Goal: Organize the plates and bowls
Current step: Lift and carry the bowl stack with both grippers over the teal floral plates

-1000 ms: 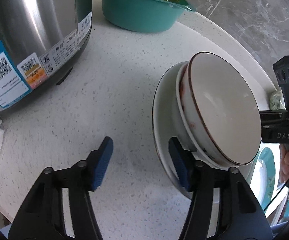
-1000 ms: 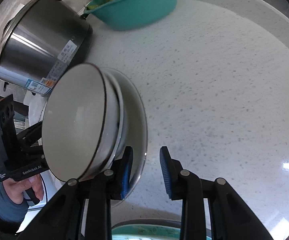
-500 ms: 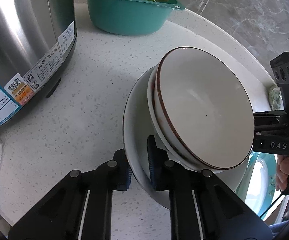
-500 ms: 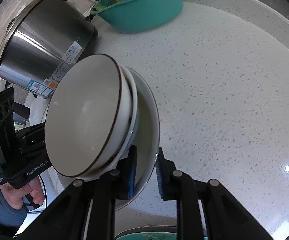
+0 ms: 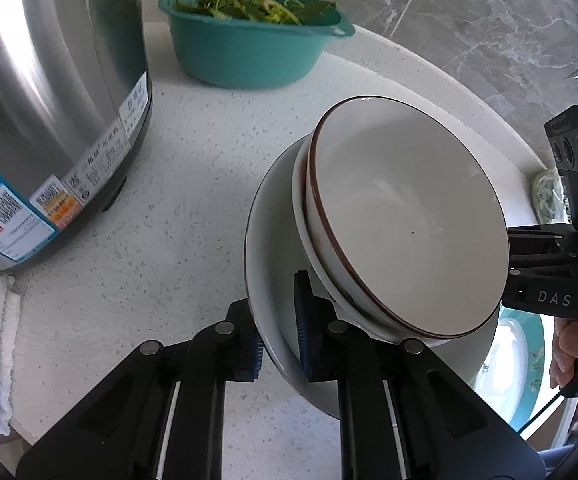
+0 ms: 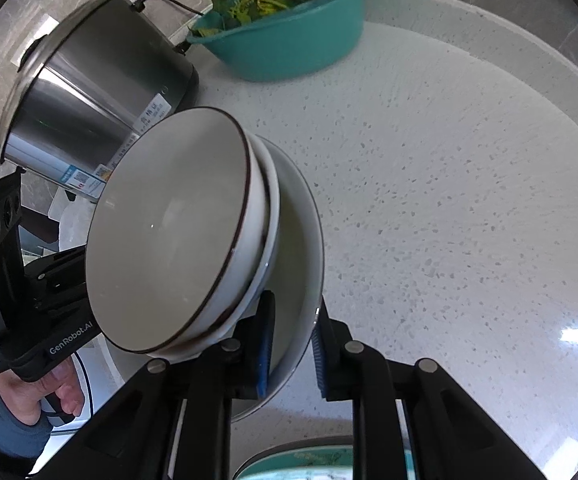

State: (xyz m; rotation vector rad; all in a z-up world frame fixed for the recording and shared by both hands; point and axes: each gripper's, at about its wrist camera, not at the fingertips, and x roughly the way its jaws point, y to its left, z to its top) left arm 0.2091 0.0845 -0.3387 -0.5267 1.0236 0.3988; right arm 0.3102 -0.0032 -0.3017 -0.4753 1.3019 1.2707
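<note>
Partly hidden plate [image 5: 273,248] — both grippers [image 5: 279,344] [image 6: 291,354] clamped

wall: grey veined marble [image 5: 469,20] | counter: white speckled stone [image 6: 449,184] | light: bright glare on counter

bowls [image 5: 405,224] on plate [image 5: 273,240], right of pot [image 5: 49,92].
</note>
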